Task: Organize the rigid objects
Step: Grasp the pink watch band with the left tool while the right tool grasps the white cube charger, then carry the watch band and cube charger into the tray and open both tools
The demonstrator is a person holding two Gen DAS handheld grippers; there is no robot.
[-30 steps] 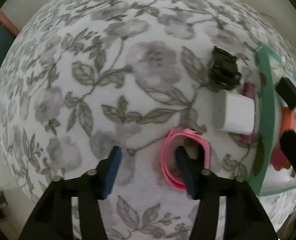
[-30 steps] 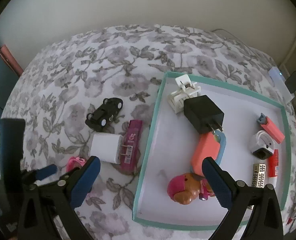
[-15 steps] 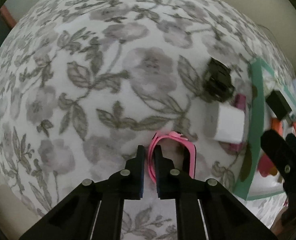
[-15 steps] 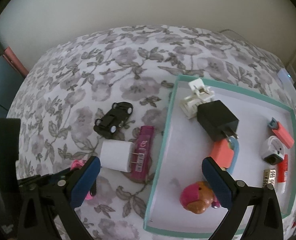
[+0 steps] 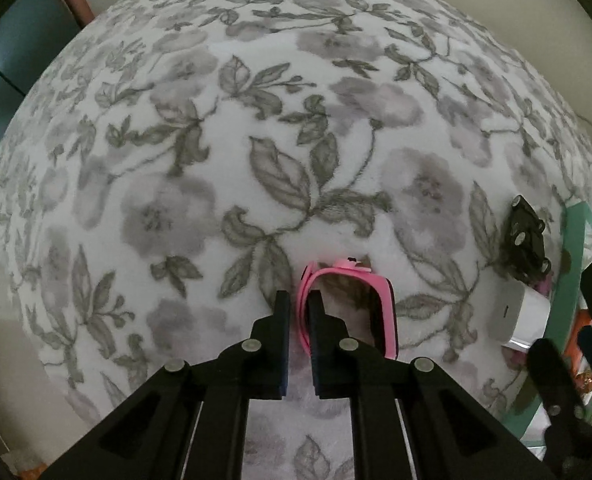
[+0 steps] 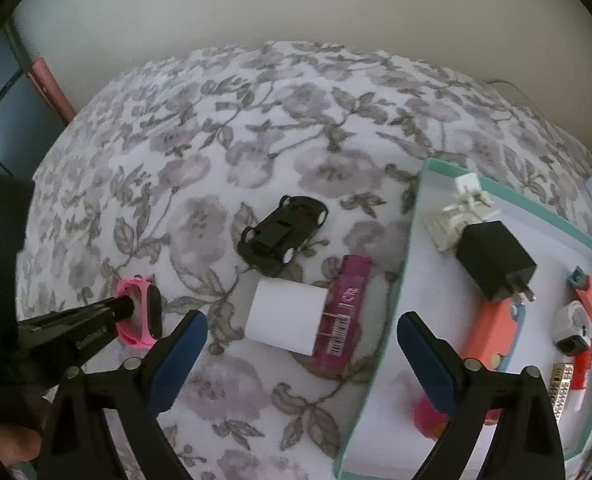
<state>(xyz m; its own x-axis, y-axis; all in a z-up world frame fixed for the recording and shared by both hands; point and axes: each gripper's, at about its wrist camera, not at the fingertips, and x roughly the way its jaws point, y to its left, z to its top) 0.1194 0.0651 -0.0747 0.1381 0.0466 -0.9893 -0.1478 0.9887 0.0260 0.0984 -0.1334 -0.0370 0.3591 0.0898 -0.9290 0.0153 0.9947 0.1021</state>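
Pink wristband (image 5: 347, 304) sits on the floral-covered surface (image 5: 256, 140) at about 9 o'clock of the loose cluster, and the left tool (image 5: 297, 312) has one side of its strap pinched between nearly closed jaws. Sorting looks well under way. Inside the teal-rimmed tray (image 6: 409, 264), at 3 o'clock, lie a black charger (image 6: 495, 264), a white plastic piece (image 6: 455, 216), a coral case (image 6: 491, 336), a small coral item (image 6: 587, 296), a round white-and-black gadget (image 6: 573, 328), a rounded pink toy (image 6: 427, 420) and a few small bits I cannot name. Outside it remain the wristband, a black toy car (image 6: 284, 232), a white charger block (image 6: 284, 316) and a magenta packet (image 6: 343, 312) touching that block. The right tool (image 6: 301, 360) hangs over the block and packet; its jaws, just narrowing, stand wide and hold nothing. By my reckoning roughly a third of the items wait.
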